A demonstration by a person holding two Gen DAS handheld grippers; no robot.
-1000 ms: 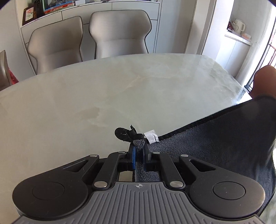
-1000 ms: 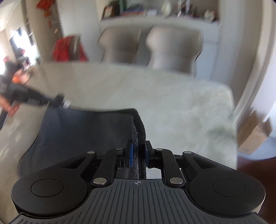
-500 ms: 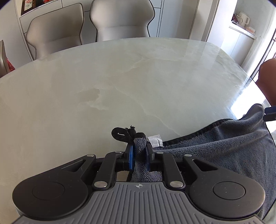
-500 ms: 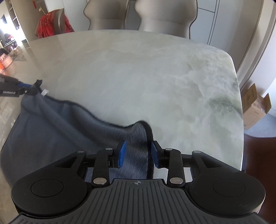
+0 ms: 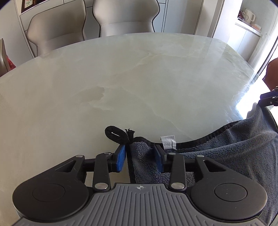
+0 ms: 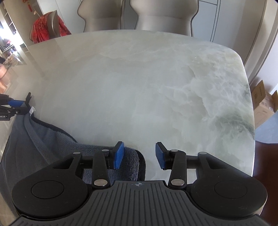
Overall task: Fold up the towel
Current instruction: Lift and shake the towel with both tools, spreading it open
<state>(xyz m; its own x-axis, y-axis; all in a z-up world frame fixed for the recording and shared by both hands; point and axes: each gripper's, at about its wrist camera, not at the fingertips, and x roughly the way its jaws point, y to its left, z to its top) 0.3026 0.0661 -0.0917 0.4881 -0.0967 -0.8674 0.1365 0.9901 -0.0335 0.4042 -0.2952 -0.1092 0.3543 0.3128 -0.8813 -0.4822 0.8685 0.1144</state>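
The pale marble-patterned worktop (image 5: 139, 83) takes up most of what I see, glossy and bare out to its far edge, where grey upholstered chairs (image 5: 125, 15) stand. My dark grey terry towel (image 5: 225, 153) lies slack along the near edge, its black-bound hem running in a sagging line between my two hands; part of it seems to drape off the near edge, though I cannot tell how much.

My left tongs (image 5: 139, 158) are spread apart, with the towel's left corner lying loose between the blue pads (image 5: 120, 157), touching neither firmly. My right tongs (image 6: 139, 156) are likewise released, the towel's right corner (image 6: 133, 163) sitting just beside the left pad and short of the right one.

I judge the risks to be these: on so slick a surface the unheld cloth could creep toward the near edge under its own hanging weight; and the slack, curved hem would give a crooked fold if I regrasp without first squaring it.

The black hanging loop (image 5: 116, 133) pokes out at the left corner and could snag a finger. The small white care tag (image 5: 168, 142) shows no legible print.
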